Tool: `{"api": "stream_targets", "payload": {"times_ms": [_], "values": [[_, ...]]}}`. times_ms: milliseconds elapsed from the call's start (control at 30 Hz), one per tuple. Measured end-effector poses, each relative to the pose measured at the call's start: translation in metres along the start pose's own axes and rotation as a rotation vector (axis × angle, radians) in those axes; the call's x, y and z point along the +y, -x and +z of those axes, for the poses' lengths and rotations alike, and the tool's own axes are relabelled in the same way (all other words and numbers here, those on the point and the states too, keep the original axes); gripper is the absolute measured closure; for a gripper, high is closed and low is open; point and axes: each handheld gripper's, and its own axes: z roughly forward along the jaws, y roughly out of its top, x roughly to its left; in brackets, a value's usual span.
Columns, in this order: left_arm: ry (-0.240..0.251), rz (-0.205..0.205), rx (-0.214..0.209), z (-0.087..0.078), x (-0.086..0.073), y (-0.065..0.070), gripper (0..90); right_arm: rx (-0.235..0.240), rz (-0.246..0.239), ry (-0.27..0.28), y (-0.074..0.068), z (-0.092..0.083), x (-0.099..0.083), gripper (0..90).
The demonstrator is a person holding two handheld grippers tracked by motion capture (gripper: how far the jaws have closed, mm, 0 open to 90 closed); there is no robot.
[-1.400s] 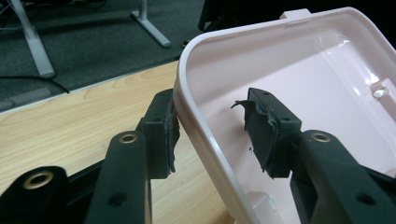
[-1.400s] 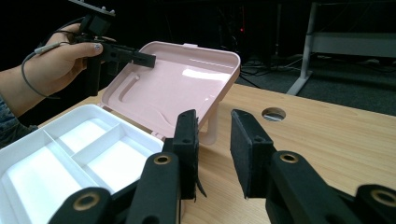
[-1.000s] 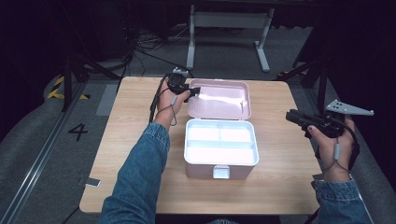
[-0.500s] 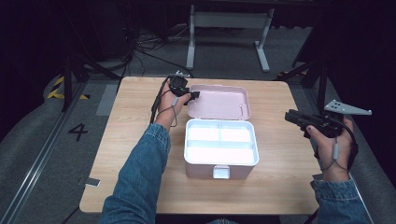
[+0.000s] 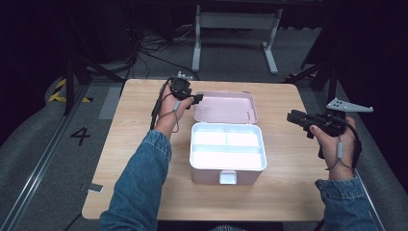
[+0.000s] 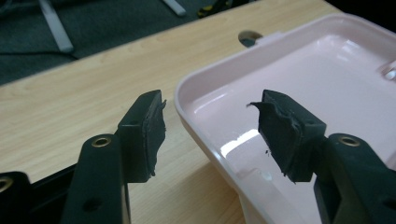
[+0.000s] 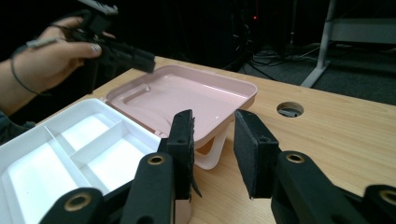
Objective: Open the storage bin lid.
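A pink box (image 5: 228,168) stands open in the middle of the wooden table, with a white divided tray (image 7: 70,149) inside it. Its pink lid (image 5: 225,107) lies folded back flat behind it. My left gripper (image 5: 197,100) hovers at the lid's left rim (image 6: 196,126). Its jaws have just been opening; the rim runs between them and the pads (image 6: 149,135) are off it. My right gripper (image 5: 291,116) hangs over the table's right side, level, pointing at the box. Its jaws (image 7: 212,140) have just been opening too, with nothing between them. The left gripper (image 7: 140,58) appears over the lid's far corner.
A round cable hole (image 7: 289,109) is cut in the tabletop behind the lid. A metal stand's legs (image 5: 235,21) and cables lie on the floor beyond the table. The table's right edge (image 5: 312,144) is close under my right hand.
The left gripper's jaws have spread apart and come off the lid's left rim, and that hand has shifted slightly. The lid stays flat. The right hand has held its place.
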Motion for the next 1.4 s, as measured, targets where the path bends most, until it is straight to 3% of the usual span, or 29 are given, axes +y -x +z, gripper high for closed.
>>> {"api": "stream_targets", "payload": {"times_ms": [33, 67, 200, 300, 600, 833, 900, 1067, 1133, 1167, 1233, 1333, 1367, 1400], "values": [[0.039, 0.007, -0.002, -0.013, 0.001, 0.000, 41.2, 0.009, -0.006, -0.012, 0.001, 0.004, 0.001, 68.7], [0.039, 0.007, -0.002, -0.013, 0.001, 0.000, 41.1, 0.009, -0.006, -0.015, 0.001, 0.005, 0.001, 68.5], [0.092, 0.012, -0.033, -0.043, -0.002, 0.007, 40.7, 0.016, -0.004, -0.024, 0.004, 0.008, 0.002, 67.6], [0.110, 0.048, -0.034, -0.062, -0.006, 0.011, 40.3, 0.017, -0.001, -0.032, 0.008, 0.009, 0.002, 67.1], [0.105, 0.098, -0.048, -0.117, -0.029, 0.026, 39.0, 0.008, 0.009, -0.072, 0.016, 0.011, -0.002, 62.7], [0.094, 0.121, -0.072, -0.139, -0.058, 0.032, 36.9, -0.017, 0.011, -0.117, 0.017, 0.007, -0.010, 57.9], [0.088, 0.127, -0.059, -0.143, -0.068, 0.032, 36.9, -0.025, 0.008, -0.130, 0.018, 0.005, -0.013, 57.3], [0.051, 0.131, -0.023, -0.152, -0.093, 0.032, 36.7, -0.043, 0.034, -0.152, 0.020, -0.001, -0.023, 56.5], [0.034, 0.135, -0.027, -0.153, -0.102, 0.031, 36.2, -0.048, 0.045, -0.163, 0.022, -0.001, -0.026, 55.7], [0.010, 0.118, -0.030, -0.153, -0.105, 0.029, 36.4, -0.056, 0.050, -0.170, 0.022, 0.000, -0.028, 55.5], [-0.055, 0.132, -0.003, -0.153, -0.110, 0.026, 35.3, -0.068, 0.057, -0.180, 0.023, -0.001, -0.030, 54.7], [-0.101, 0.115, 0.026, -0.154, -0.118, 0.020, 35.1, -0.079, 0.057, -0.183, 0.024, -0.001, -0.032, 53.7], [-0.124, 0.084, 0.017, -0.153, -0.123, 0.018, 35.1, -0.082, 0.056, -0.187, 0.024, -0.001, -0.033, 53.4], [-0.149, 0.078, 0.014, -0.152, -0.127, 0.014, 35.1, -0.088, 0.057, -0.194, 0.025, 0.000, -0.034, 53.2]]}}
